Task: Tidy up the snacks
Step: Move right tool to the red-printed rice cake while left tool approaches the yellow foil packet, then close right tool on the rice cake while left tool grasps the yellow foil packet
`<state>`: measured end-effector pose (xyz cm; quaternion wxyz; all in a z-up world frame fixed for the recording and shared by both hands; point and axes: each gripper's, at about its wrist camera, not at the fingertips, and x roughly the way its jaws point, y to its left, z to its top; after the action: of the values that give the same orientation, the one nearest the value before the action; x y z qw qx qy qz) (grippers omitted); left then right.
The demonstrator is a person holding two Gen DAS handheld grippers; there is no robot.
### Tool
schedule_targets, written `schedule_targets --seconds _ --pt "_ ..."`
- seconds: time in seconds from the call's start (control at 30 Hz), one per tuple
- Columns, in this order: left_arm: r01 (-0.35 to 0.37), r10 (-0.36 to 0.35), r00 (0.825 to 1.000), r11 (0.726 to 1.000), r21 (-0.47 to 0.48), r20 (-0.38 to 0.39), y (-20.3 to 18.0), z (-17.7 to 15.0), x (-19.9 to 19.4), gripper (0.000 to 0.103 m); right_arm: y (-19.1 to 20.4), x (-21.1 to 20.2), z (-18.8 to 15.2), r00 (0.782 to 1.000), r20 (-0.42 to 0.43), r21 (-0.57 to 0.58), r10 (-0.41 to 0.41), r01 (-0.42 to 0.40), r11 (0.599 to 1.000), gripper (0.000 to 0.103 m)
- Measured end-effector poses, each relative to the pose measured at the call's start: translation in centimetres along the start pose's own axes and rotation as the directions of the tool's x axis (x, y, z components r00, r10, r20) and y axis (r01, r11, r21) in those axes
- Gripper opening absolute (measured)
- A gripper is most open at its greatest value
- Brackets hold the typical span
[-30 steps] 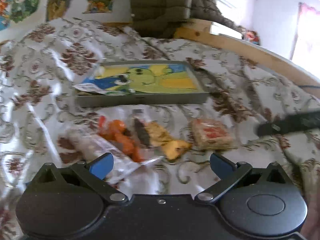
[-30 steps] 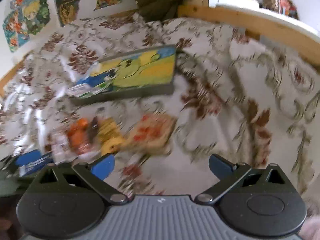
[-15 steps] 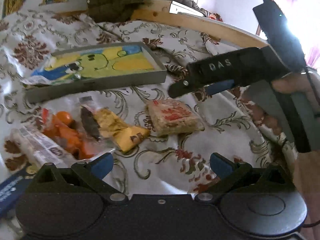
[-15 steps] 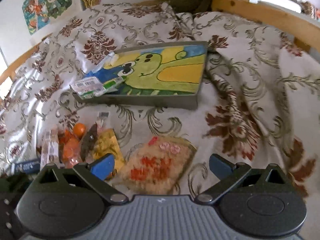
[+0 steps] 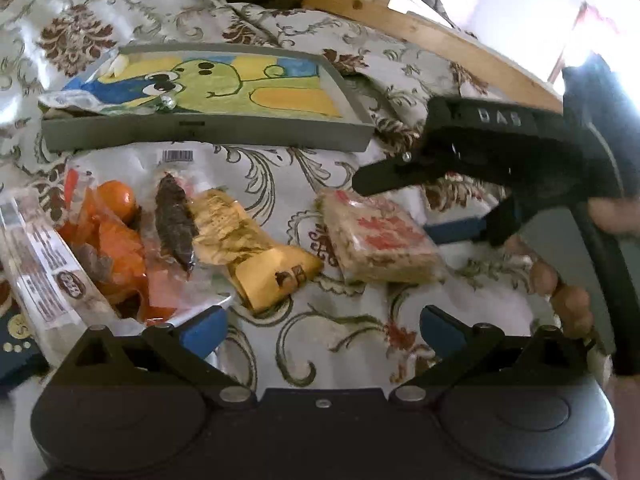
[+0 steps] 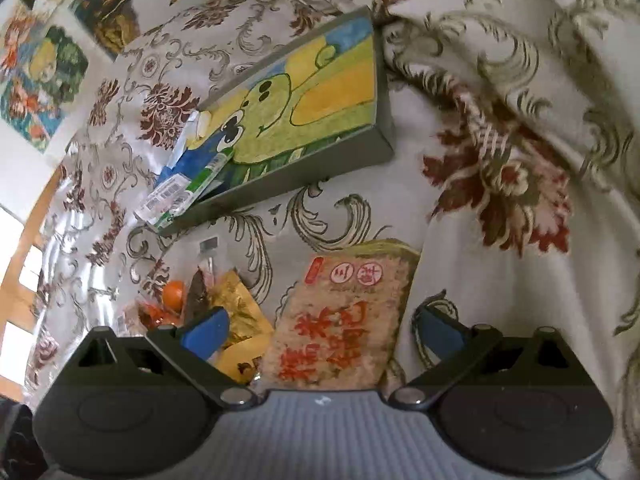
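A grey tray (image 5: 208, 134) with a green cartoon picture lies on the floral cloth, a white and green packet (image 6: 180, 194) over its left end. In front of it lie an orange snack bag (image 5: 116, 248), a dark snack (image 5: 174, 220), a yellow packet (image 5: 256, 252) and a square rice cracker pack (image 5: 380, 240) with red writing. My right gripper (image 6: 320, 330) is open, its jaws on either side of the cracker pack (image 6: 340, 320). It shows from the side in the left wrist view (image 5: 400, 208). My left gripper (image 5: 322, 330) is open and empty, short of the snacks.
A long white wrapped bar (image 5: 44, 264) and a dark blue box (image 5: 16, 344) lie at the far left. A wooden bed rail (image 5: 420, 28) runs behind the tray. Posters (image 6: 40, 64) hang on the wall.
My right gripper has moved down and forward until its open jaws straddle the cracker pack. My left gripper has edged closer to the snacks.
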<state>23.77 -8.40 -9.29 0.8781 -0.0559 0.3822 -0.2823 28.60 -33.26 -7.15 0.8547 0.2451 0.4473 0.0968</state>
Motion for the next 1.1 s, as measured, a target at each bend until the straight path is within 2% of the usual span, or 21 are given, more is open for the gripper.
schedule_targets --seconds 0.2,0.3,0.37,0.5,0.7,0.8,0.9,0.97,1.1 --pt "0.009 -0.008 1.0 0.998 -0.066 0.024 0.8 0.5 0.5 0.102 -1.4 0.2 0.7 1.0 0.005 0.088 0.028 -0.028 0.996 0.103" --pt "0.024 -0.018 0.999 0.989 -0.146 0.045 2.2 0.8 0.6 0.101 -2.0 0.1 0.8 1.0 0.014 0.117 0.025 -0.026 0.993 0.103" --pt "0.043 -0.032 0.998 0.972 -0.23 0.052 3.5 0.9 0.7 0.099 -2.4 0.1 0.9 1.0 0.014 0.136 0.023 -0.024 0.99 0.103" --pt "0.085 -0.054 0.994 0.919 -0.384 0.091 5.7 1.2 1.2 0.095 -2.5 0.3 0.9 1.0 0.008 0.144 0.02 -0.021 0.989 0.103" --pt "-0.022 0.045 0.996 0.955 -0.296 0.071 4.3 2.0 2.4 0.084 -1.7 0.4 0.3 1.0 0.008 0.086 -0.008 0.007 0.996 0.103" --pt "-0.027 0.05 0.997 0.952 -0.306 0.066 4.6 2.4 2.6 0.082 -1.9 0.3 0.4 1.0 0.016 0.11 0.011 -0.012 0.994 0.103" --pt "-0.026 0.048 0.997 0.949 -0.314 0.061 5.1 2.5 2.7 0.071 -2.2 0.1 0.4 0.999 0.028 0.133 0.019 -0.023 0.991 0.099" --pt "-0.05 0.067 0.996 0.96 -0.276 0.053 5.1 2.5 2.7 0.055 -2.3 0.0 0.4 0.999 0.034 0.141 0.014 -0.018 0.99 0.096" --pt "-0.067 0.084 0.995 0.963 -0.261 0.054 5.2 2.3 2.6 0.046 -2.4 0.0 0.5 0.999 0.028 0.146 0.02 -0.024 0.989 0.093"
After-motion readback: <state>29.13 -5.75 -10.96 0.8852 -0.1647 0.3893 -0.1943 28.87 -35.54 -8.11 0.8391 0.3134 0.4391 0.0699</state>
